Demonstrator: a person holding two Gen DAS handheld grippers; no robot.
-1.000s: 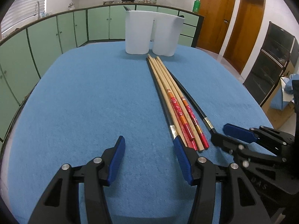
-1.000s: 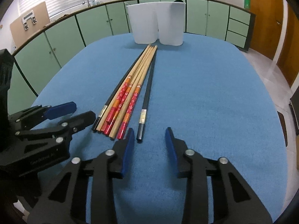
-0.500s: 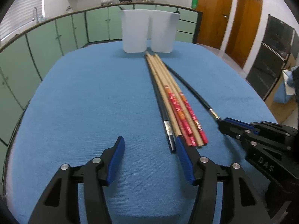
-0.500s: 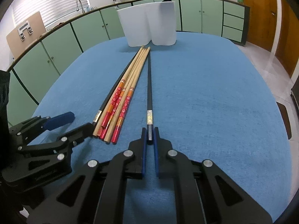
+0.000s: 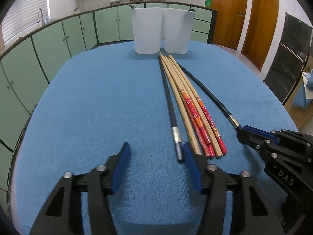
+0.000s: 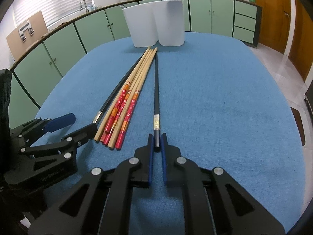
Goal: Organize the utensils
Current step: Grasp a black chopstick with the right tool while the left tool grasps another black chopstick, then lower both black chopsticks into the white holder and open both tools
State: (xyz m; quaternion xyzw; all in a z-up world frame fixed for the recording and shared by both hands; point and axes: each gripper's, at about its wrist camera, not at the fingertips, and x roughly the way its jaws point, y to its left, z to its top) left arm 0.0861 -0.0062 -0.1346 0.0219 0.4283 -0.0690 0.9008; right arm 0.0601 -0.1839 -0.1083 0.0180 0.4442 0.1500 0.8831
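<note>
Right gripper (image 6: 156, 143) had clamped the right black chopstick (image 6: 156, 90) at its butt end, lifting started. Shaft ran straight ahead toward the white holder (image 6: 154, 27). Left gripper (image 5: 155, 154) stayed wide open beside the other black chopstick (image 5: 169, 105).

Wide bare counter (image 5: 93, 98) left of the chopstick bundle (image 5: 187, 105) and right of the black chopstick (image 6: 156, 90); white holders (image 6: 156, 21) block the far end, just past the tips; left hand-held gripper (image 6: 78, 125) crowds the bundle's near ends

Left wrist view: low, close over blue table (image 5: 88, 98), facing white holders (image 5: 162, 31); right wrist view: likewise, from right; shared: chopsticks (image 6: 135, 86), holders, table.
</note>
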